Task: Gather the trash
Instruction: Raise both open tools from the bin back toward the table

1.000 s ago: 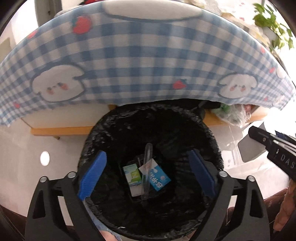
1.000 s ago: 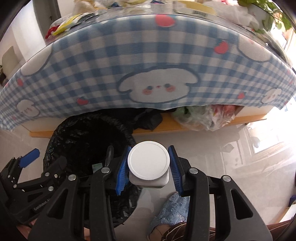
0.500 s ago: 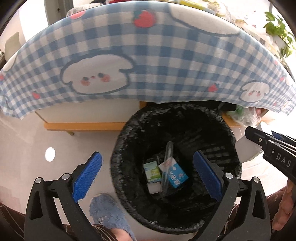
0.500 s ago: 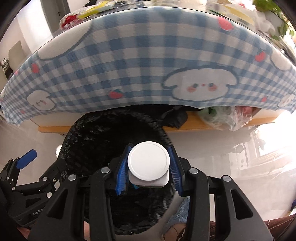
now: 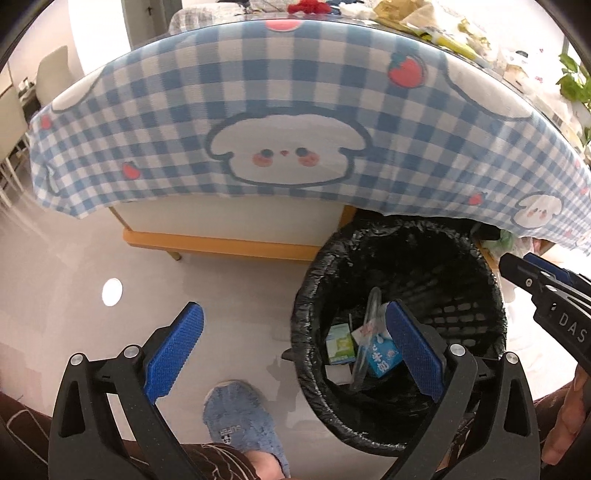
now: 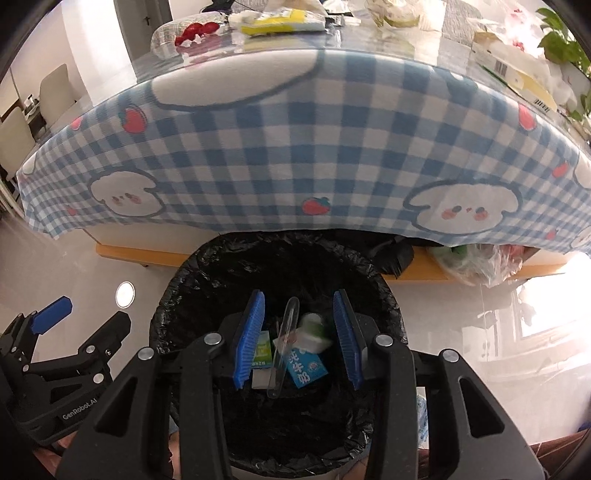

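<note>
My right tongs (image 6: 298,338) hang over the black-lined trash bin (image 6: 177,295), jaws parted and nothing between the pads; they've just been opening a little. Through the gap I see down into the bin. A white cup with a green patch (image 6: 312,330) is in the bin, just past the blue milk carton (image 6: 306,367), a bit blurred, so I can't tell if it has settled. My left tongs (image 5: 293,349) are spread wide and hold nothing; the left finger sits over bare floor beside the bin, the right finger over the bin's opening.

Bin contents: blue milk carton with white print, a green-and-white small carton (image 5: 340,344) beside it, a clear plastic tube (image 6: 282,345) lying across both, a white flat piece under them. Black liner (image 5: 406,258) folded over the bin rim, crinkled.

The bin stands on the pale floor (image 5: 92,258), partly under the edge of the table (image 5: 229,243), whose blue-white checked cloth (image 6: 277,147) with white puppy faces and strawberries hangs down behind the bin. On the table top, behind the bin: a yellow packet (image 6: 277,16), red bits in a clear wrap (image 6: 192,31), paper and boxes, mostly blurred. Clear plastic bags (image 6: 484,264) sit under the table, right of the bin. My blue slipper (image 5: 240,417) is on the floor left of the bin.
</note>
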`<move>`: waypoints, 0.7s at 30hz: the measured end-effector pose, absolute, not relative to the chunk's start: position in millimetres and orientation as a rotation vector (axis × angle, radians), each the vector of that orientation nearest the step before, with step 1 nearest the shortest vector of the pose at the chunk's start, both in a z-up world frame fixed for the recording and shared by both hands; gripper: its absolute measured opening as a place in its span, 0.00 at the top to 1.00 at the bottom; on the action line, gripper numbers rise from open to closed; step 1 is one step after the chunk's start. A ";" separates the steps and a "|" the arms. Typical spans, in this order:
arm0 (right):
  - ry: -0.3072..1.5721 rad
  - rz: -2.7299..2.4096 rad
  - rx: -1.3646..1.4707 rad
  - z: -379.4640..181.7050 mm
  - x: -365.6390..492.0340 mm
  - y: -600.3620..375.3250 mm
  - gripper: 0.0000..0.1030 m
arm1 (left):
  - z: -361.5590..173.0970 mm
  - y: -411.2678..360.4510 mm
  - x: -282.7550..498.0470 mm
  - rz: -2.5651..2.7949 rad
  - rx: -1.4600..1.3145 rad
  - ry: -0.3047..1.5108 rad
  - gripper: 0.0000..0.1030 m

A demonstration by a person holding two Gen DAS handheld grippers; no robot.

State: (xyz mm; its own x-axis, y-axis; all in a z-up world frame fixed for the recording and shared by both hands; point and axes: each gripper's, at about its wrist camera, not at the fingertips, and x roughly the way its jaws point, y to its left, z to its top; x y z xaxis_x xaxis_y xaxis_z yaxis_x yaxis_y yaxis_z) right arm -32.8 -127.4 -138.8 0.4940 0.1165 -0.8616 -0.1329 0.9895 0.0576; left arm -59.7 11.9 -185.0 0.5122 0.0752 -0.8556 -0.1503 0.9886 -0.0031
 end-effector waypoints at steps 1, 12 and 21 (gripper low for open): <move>1.039 0.150 -0.016 -137.8 -33.2 -127.4 0.51 | -184.7 12.3 -59.4 0.137 -0.082 1.026 0.06; 0.969 0.099 -0.026 -111.4 -42.5 -149.4 0.10 | -159.9 9.4 -56.3 0.129 -0.099 0.998 0.06; 0.916 0.056 -0.010 -74.4 -43.3 -166.4 0.07 | -117.7 1.2 -61.2 0.089 -0.070 0.946 0.06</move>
